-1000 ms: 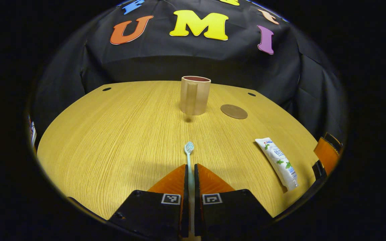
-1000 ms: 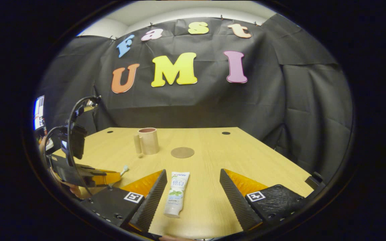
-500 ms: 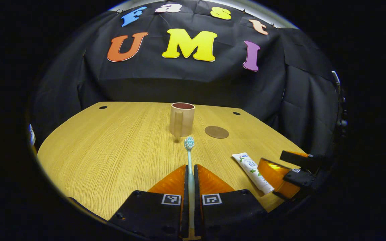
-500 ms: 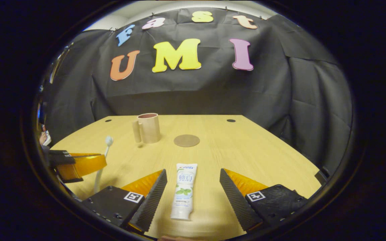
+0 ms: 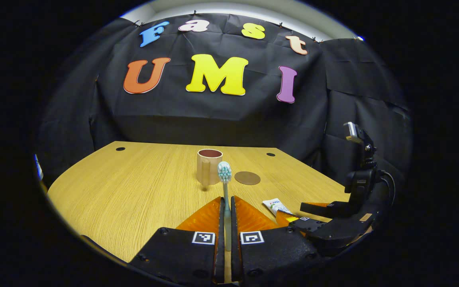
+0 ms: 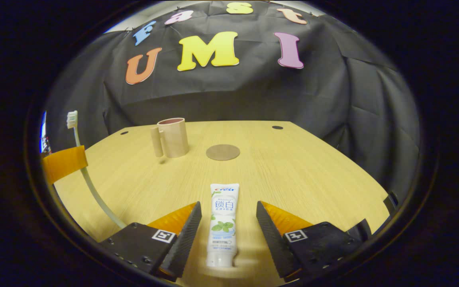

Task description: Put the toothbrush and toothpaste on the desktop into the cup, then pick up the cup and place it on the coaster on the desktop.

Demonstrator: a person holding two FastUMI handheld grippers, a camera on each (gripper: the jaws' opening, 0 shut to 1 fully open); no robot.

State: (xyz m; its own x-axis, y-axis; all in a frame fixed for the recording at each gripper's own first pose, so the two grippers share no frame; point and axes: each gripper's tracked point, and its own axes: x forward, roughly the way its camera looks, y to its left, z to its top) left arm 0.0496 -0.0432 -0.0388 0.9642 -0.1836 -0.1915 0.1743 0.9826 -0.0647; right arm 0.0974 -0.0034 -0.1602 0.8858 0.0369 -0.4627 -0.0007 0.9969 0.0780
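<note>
The left gripper (image 5: 225, 207) was clamped on the handle of a thin, light toothbrush (image 5: 224, 175), its bristles clear ahead of the jaws. The right gripper (image 6: 225, 217) stood open astride a soft, probably slippery toothpaste tube (image 6: 223, 223) lying untouched between the jaws, best pinched mid-body. Well beyond stood the rigid cup (image 6: 172, 137), the coaster (image 6: 222, 152) beside it.

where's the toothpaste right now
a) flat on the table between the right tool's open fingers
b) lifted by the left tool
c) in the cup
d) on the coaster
a: in the right gripper view the toothpaste lies flat on the table between the right tool's open fingers, with a gap on each side, apart from the cup and coaster.
</note>
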